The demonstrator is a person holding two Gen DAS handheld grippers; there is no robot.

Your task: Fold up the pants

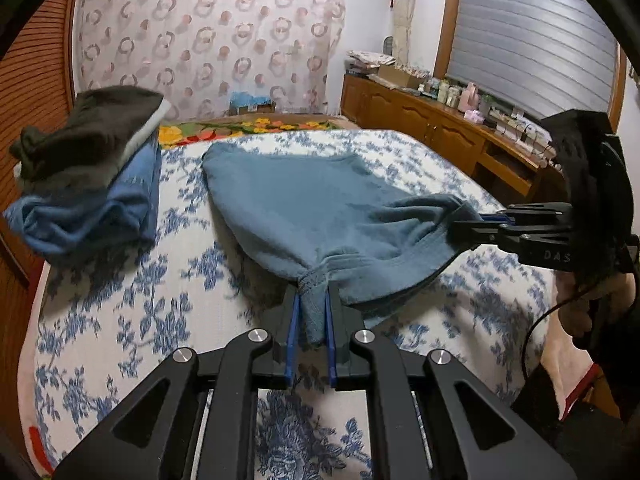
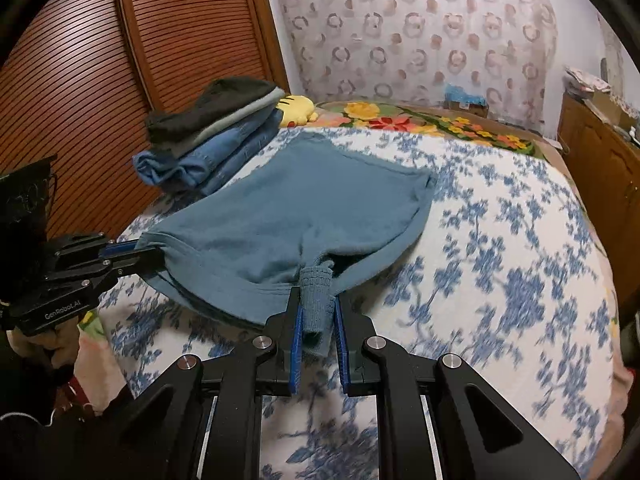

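Pants (image 1: 304, 208): teal-blue knit, folded over, spread across the middle of the bed with the folded end toward the far edge; the near end is lifted off the cover and strung between the two grippers
Left gripper (image 1: 311, 308): fingers almost closed, blue pads pinching a bunched ribbed cuff of the pants; a tongue of fabric hangs down between the pads
Right gripper (image 2: 318, 312): fingers nearly closed on the other ribbed cuff, cloth gathered into a tight roll between the blue pads
Grippers seen from each other: the right one enters from the right side of the left wrist view (image 1: 484, 226), the left one from the left side of the right wrist view (image 2: 132, 252), each biting a corner of the near hem
Bed (image 1: 120, 320): covered with a white spread printed with blue flowers; a bright floral blanket (image 1: 248, 126) shows along the far edge
Stack of clothes (image 1: 88, 176): folded jeans under dark and grey garments, at the far left corner of the bed, apart from the pants
Yellow plush toy (image 2: 296, 110): just behind the stack
Wooden cabinet (image 1: 432, 124): beside the right edge of the bed, its top crowded with small jars and boxes
Sharpness: the spread is smeared with motion blur
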